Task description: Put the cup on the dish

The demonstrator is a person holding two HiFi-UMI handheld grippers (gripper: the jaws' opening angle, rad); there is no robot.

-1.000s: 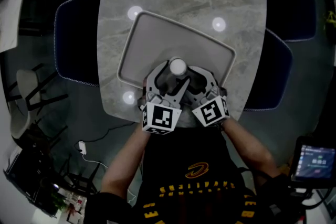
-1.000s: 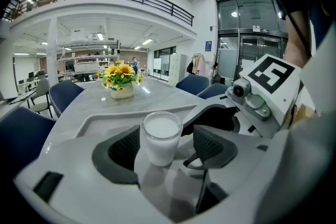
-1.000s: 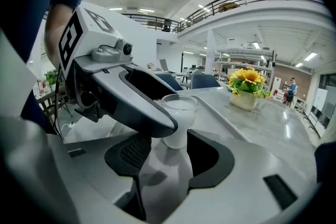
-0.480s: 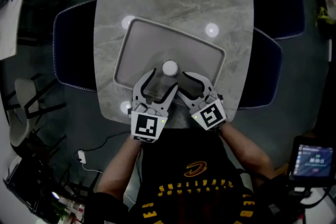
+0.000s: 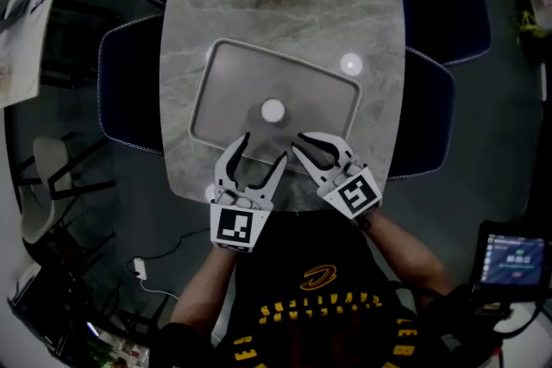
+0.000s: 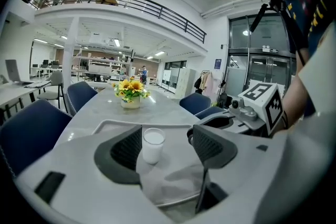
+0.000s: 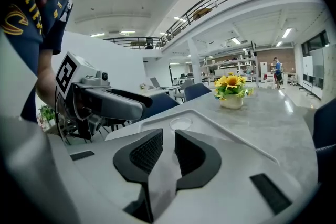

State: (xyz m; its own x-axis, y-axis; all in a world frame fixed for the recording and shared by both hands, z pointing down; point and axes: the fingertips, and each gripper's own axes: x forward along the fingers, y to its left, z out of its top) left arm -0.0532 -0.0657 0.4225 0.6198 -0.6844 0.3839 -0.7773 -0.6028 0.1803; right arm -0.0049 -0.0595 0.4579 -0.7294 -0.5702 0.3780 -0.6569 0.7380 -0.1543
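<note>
Left gripper (image 5: 263,149) and right gripper (image 5: 308,142) are held side by side over the 6 o'clock rim of the grey rectangular tray (image 5: 226,90), tilted slightly down.
Left jaws are spread wide and empty. Right jaws have just been closing to a narrow gap, with nothing between them. The small white cup (image 5: 272,110) is seen upright on the tray, at 12 o'clock from the left gripper, clear of both.

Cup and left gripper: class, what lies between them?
Only bare tray floor; the head view shows nothing else between the cup and the left gripper.
</note>
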